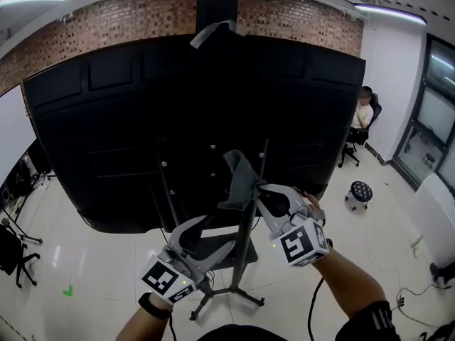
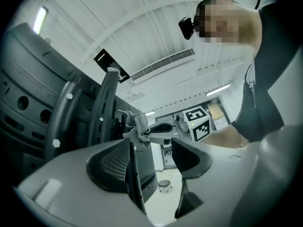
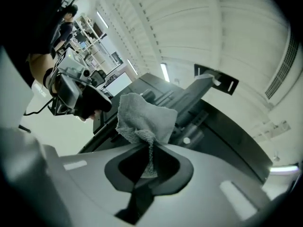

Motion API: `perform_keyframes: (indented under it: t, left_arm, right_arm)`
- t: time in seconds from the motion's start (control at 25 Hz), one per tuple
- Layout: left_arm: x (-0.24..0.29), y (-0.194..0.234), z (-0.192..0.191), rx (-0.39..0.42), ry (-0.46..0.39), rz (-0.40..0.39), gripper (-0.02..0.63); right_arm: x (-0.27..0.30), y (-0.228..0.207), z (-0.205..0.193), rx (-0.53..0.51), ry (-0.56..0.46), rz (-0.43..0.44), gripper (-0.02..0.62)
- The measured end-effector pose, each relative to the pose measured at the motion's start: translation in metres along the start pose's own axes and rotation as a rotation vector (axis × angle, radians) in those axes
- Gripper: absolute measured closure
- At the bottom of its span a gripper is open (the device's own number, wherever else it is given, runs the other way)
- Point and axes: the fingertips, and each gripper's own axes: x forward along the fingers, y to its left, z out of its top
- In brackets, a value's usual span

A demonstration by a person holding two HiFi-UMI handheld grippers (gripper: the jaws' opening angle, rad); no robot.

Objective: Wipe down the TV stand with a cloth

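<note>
A grey cloth (image 1: 240, 180) hangs bunched from my right gripper (image 1: 259, 194), which is shut on it beside the TV stand's right upright (image 1: 247, 251), just under the big black back of the TV (image 1: 142, 119). In the right gripper view the cloth (image 3: 144, 117) sticks up out of the closed jaws of the right gripper (image 3: 150, 150), with the stand's dark frame behind it. My left gripper (image 1: 202, 236) is lower and to the left, open. In the left gripper view a thin dark bar (image 2: 137, 183) runs along the inner side of the left finger of the left gripper (image 2: 149, 160). The cloth (image 2: 137, 126) shows beyond it.
The stand's feet (image 1: 234, 293) spread on the pale floor below my grippers. A small black stool (image 1: 360, 191) stands to the right, and a person sits on a chair (image 1: 362, 116) at the far right. A black office chair (image 1: 11, 254) is at the left edge.
</note>
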Motion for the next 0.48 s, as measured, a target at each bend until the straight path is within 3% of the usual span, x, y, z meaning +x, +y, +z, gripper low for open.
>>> perform_keyframes:
  t: [0.24, 0.48]
  left_arm:
    - [0.038, -0.011, 0.008, 0.016, -0.016, -0.039, 0.307]
    - [0.067, -0.019, 0.002, -0.001, -0.008, -0.04, 0.307]
  right_arm:
    - [-0.006, -0.057, -0.04, 0.017, 0.049, -0.085, 0.573]
    - [0.02, -0.064, -0.086, 0.089, 0.107, -0.018, 0.572]
